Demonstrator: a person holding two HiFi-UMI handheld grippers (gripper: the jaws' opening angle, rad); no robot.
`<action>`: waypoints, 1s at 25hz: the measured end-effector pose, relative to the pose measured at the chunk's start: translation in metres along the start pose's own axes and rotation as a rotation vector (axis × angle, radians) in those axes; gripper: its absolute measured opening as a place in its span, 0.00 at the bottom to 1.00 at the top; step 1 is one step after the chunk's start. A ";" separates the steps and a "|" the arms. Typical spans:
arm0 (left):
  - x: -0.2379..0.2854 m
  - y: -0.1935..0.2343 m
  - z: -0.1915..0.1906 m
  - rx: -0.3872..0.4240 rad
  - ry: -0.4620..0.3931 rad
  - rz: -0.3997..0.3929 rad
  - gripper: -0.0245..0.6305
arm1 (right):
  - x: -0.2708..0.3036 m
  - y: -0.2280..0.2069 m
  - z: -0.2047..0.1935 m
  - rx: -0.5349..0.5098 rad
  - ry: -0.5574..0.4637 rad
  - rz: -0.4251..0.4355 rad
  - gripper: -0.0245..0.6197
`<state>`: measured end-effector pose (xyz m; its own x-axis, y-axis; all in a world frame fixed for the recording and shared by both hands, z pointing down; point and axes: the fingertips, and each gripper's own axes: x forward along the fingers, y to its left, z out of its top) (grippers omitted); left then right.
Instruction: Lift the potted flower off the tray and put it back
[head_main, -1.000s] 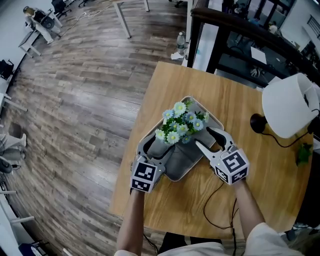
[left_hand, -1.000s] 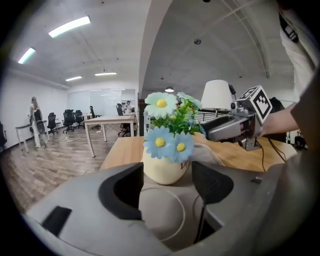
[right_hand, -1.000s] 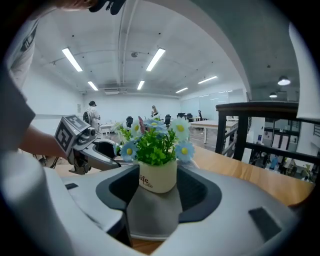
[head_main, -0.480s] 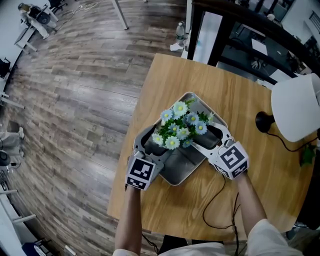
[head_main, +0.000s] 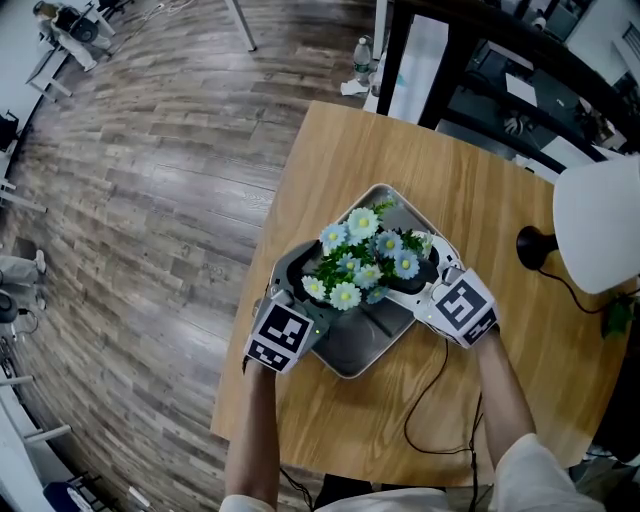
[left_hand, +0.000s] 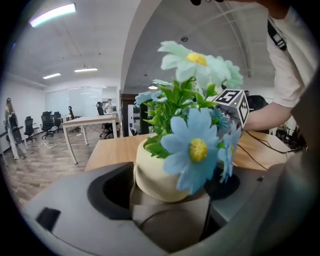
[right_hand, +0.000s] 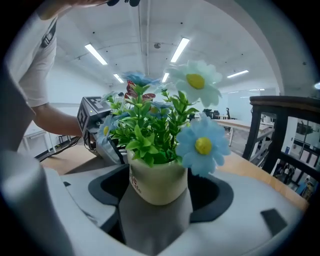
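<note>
The potted flower, a cream pot with blue and white daisies, stands in the metal tray on the wooden table. My left gripper reaches in from the tray's left and my right gripper from its right. In the left gripper view the pot stands between my left gripper's jaws, with its right pad off the pot. The right gripper view shows the pot between my right gripper's jaws the same way. Both pairs of jaws are opening.
A lamp with a white shade and black base stands at the table's right. A black cable runs across the table near my right arm. Dark furniture borders the far edge; wood floor lies to the left.
Both grippers have moved in closer around the pot and their jaws have spread wider. The flower sits a little lower in the tray.
</note>
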<state>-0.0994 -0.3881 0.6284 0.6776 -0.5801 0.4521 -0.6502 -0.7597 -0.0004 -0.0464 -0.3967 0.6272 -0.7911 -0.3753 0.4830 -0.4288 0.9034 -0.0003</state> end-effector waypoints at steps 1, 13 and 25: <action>0.002 0.000 0.001 0.006 0.001 -0.012 0.70 | 0.002 0.000 0.001 -0.004 0.002 0.009 0.64; 0.007 0.000 0.006 0.014 0.000 -0.049 0.69 | 0.005 -0.001 -0.001 0.066 -0.021 0.044 0.64; -0.019 -0.020 0.035 -0.035 -0.055 -0.069 0.68 | -0.027 0.016 0.027 0.089 -0.057 0.019 0.62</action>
<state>-0.0873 -0.3720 0.5883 0.7384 -0.5429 0.4001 -0.6124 -0.7882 0.0607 -0.0436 -0.3773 0.5900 -0.8219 -0.3713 0.4319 -0.4482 0.8896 -0.0882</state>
